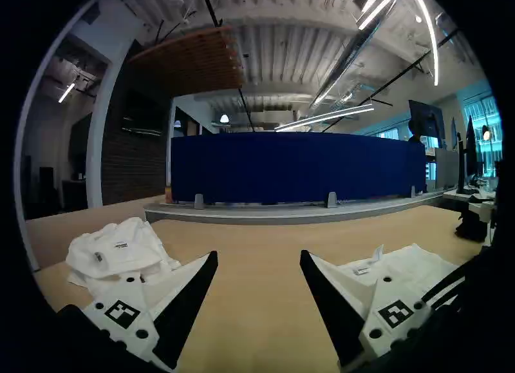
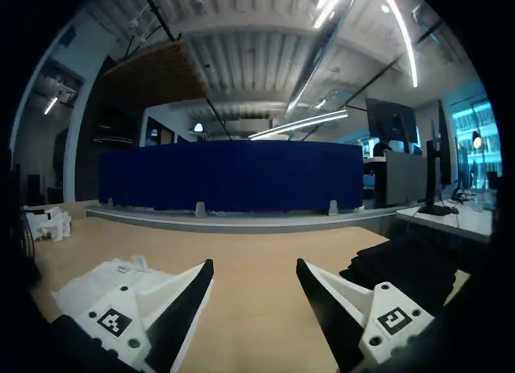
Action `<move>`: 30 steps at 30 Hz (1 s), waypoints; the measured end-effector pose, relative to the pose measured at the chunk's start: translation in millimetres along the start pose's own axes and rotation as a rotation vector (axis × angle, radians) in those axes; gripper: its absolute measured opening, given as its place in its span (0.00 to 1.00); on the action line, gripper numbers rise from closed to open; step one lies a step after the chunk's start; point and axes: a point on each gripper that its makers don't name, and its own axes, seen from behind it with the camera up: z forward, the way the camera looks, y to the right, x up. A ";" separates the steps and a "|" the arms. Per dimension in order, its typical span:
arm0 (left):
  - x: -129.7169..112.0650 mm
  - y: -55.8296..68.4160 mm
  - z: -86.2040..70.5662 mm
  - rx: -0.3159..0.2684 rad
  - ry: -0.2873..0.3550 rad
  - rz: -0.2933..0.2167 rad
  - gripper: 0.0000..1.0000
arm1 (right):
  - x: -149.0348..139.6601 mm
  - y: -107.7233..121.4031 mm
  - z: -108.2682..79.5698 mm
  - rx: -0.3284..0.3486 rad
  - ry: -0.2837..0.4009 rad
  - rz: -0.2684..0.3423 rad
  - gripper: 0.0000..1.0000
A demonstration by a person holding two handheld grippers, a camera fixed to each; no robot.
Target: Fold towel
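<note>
Both wide open, left hand-held gripper [image 1: 258, 252] and right hand-held gripper [image 2: 254, 261] flank the flat white towel [image 1: 418, 260].

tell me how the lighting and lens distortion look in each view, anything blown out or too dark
Left gripper view: ceiling strip lights blow out white, the blue partition bows with the fisheye, the crumpled white towel is sharp and evenly lit. Right gripper view: the black cloth pile loses detail in shadow, the windows glow cyan.
</note>
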 end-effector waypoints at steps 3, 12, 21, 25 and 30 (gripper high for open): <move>0.7 0.4 -0.8 0.000 0.000 0.000 0.94 | 0.0 0.2 -0.4 0.000 0.000 0.000 1.00; 0.5 1.0 -1.8 0.000 0.000 0.000 0.95 | -1.6 -0.2 -0.4 0.000 0.001 0.000 0.99; 0.5 2.3 -0.7 -0.006 -0.002 0.000 0.95 | -0.4 -0.8 1.3 -0.001 0.000 -0.001 0.99; 2.3 3.4 -0.2 -0.006 -0.005 0.008 0.95 | 2.6 1.3 0.2 -0.011 -0.006 -0.005 0.99; 28.1 15.8 -4.1 -0.035 0.012 0.036 0.95 | 34.1 3.1 -5.5 -0.018 0.020 -0.012 0.99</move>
